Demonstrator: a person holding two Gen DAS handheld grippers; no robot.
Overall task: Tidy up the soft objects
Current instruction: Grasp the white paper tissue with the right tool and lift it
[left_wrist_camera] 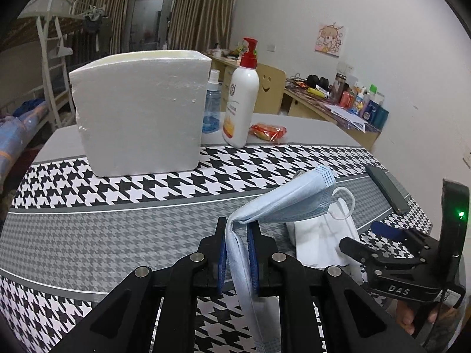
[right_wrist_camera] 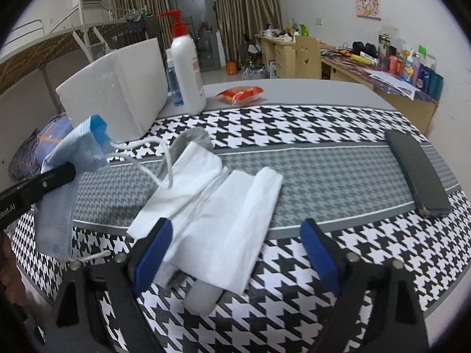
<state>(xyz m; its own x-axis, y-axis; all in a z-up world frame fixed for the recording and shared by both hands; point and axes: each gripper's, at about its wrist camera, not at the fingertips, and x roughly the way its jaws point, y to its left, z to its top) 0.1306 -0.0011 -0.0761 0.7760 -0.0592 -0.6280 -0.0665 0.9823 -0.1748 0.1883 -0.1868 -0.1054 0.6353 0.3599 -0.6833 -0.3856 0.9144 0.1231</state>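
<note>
From the left wrist view, the left gripper (left_wrist_camera: 238, 253) is pinching a light blue face mask (left_wrist_camera: 282, 200) between its blue pads, jaws drawn in narrow on the folded cloth. The mask is hanging clear of the bench (left_wrist_camera: 117, 235), one end draping down past the jaws and the other rising forward with a white ear loop (left_wrist_camera: 344, 203) dangling. Being lifted like this, it is probably on its way to the white foam box (left_wrist_camera: 138, 111) standing at the far left, which looks like the likely bin for soft things. Beyond the box, a white pump bottle (left_wrist_camera: 240, 103), a small blue spray bottle (left_wrist_camera: 212, 108) and a red snack packet (left_wrist_camera: 268, 131) are standing out of the way. The right gripper (left_wrist_camera: 391, 253) is showing at the right edge, near a white tissue (left_wrist_camera: 321, 241).

From the right wrist view, the right gripper (right_wrist_camera: 235, 244) is holding its jaws wide apart and gripping nothing. The tissue (right_wrist_camera: 217, 214) is lying crumpled on the bench (right_wrist_camera: 323, 170) between the two blue pads, its near edge draped over a white roll-like object (right_wrist_camera: 203, 297); the left pad seems to be touching the tissue's edge. This placement suggests the tissue is next to be picked. A dark phone (right_wrist_camera: 418, 173) is lying well apart on the right. The mask (right_wrist_camera: 67, 170) is hanging from the left gripper (right_wrist_camera: 63, 172) at the left.
</note>
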